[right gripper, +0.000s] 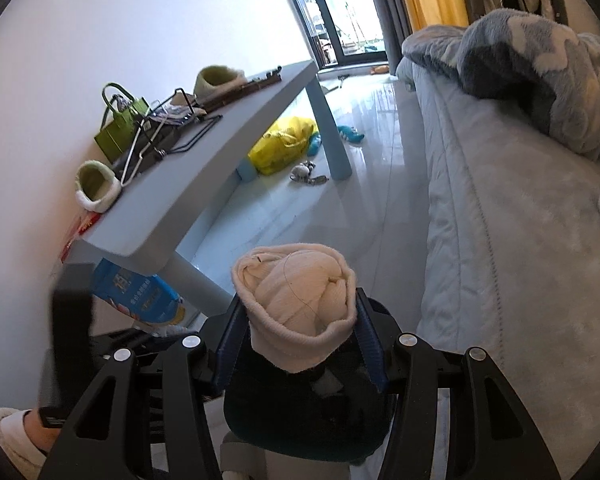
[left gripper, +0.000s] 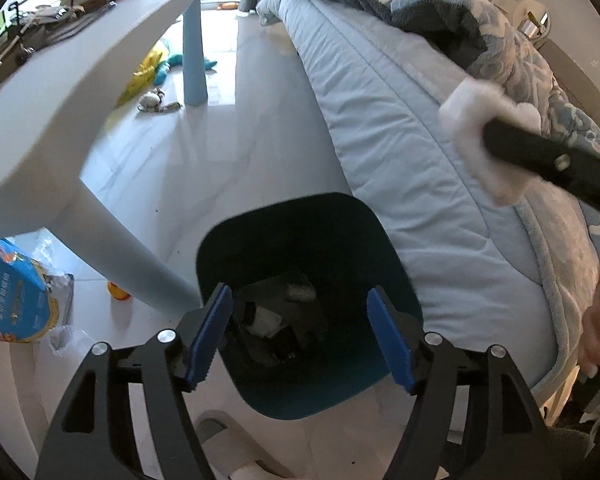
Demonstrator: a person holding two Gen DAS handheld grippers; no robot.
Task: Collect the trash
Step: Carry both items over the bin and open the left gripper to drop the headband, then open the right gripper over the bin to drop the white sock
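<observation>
A: Your left gripper [left gripper: 300, 336] hangs straight over the bin [left gripper: 312, 300] with its fingers apart and nothing between them. Your right gripper [right gripper: 296, 340] has its fingers clamped on the rolled sock [right gripper: 296, 300], which sits at twelve o'clock from that camera, just above the bin's rim.

B: What could spoil the drop?

A: The sock bulges past the pads on both sides. If you let go while it hangs near the rim at the bed [left gripper: 400, 140] side, it could catch the edge and roll onto the floor [left gripper: 220, 152]. Your two grippers are also close together over one opening, so they could knock.

B: And the sock itself?

A: Cream, ribbed knit, balled tight with the cuff folded over; soft and light. The bin already holds some scraps I cannot make out.
</observation>
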